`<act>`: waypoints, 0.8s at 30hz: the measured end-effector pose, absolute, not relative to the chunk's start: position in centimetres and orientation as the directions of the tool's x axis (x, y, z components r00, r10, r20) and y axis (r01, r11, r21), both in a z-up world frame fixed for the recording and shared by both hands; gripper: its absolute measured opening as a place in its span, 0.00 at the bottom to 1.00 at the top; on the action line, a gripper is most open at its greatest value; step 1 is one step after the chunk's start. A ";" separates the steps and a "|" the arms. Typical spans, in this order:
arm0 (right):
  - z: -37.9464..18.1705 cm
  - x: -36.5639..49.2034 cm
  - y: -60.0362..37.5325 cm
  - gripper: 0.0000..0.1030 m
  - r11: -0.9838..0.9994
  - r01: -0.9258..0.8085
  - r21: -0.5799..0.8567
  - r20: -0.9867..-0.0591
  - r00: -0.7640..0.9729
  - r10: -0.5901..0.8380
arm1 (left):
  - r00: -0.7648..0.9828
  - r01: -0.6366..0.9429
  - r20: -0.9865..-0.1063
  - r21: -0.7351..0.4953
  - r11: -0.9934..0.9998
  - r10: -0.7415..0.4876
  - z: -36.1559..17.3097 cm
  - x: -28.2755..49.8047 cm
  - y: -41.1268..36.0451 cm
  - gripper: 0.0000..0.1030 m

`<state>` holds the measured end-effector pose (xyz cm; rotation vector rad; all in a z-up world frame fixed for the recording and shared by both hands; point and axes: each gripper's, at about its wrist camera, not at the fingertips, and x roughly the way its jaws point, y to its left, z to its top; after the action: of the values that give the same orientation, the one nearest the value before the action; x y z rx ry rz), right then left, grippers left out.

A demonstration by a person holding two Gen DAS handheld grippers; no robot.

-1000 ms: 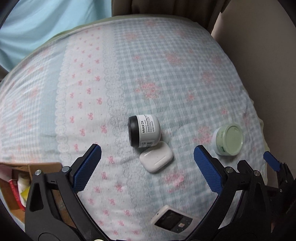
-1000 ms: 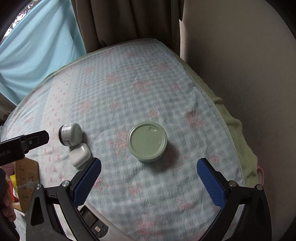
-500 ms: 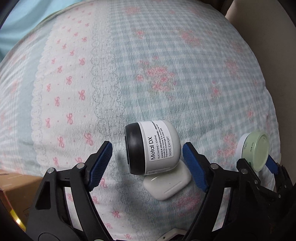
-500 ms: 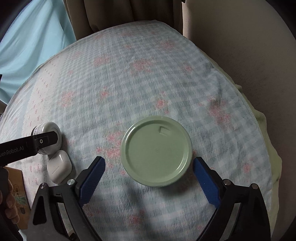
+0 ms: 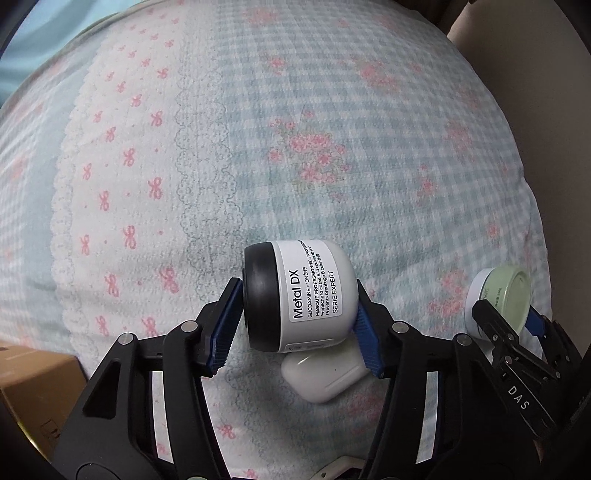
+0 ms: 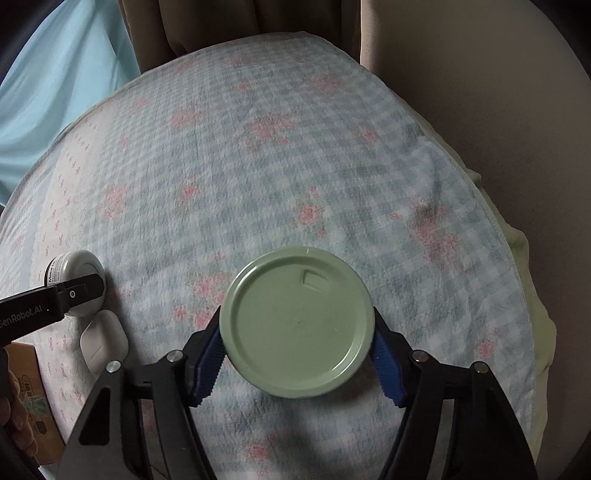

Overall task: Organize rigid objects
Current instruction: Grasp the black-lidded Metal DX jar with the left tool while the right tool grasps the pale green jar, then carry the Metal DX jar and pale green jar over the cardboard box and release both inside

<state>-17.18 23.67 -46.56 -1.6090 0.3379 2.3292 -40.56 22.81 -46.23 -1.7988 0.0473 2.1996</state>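
Note:
A white jar with a black lid, labelled Metal DX point(image 5: 306, 291), lies on its side on the checked bedspread. My left gripper point(image 5: 297, 326) is shut on it, one pad on the lid and one on the base. The jar also shows in the right wrist view point(image 6: 75, 282). A round tub with a pale green lid point(image 6: 295, 326) sits upright, and my right gripper point(image 6: 295, 363) is shut on its sides. The tub shows at the right in the left wrist view point(image 5: 502, 299). A white earbud case point(image 5: 327, 373) lies just below the jar, touching it.
A cardboard box point(image 5: 33, 387) stands at the bed's left edge, also in the right wrist view point(image 6: 37, 402). A beige wall point(image 6: 480, 92) runs along the right side. Curtains point(image 6: 221, 26) hang behind the bed. A small white device point(image 5: 343, 469) peeks out below the left gripper.
Both grippers moved forward and down onto their objects and closed: the left on the Metal DX jar, the right on the green-lidded tub.

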 end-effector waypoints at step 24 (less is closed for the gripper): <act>-35.8 -10.9 19.5 0.64 -0.912 -0.410 0.014 -0.898 -0.407 0.169 | -0.300 -0.227 -0.895 -0.269 -0.936 0.331 -32.7 -34.4 16.5 0.51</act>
<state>-10.90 19.51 -35.76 -1.4627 0.3309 2.3538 -34.43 16.49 -32.69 -1.6040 -0.1296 2.2834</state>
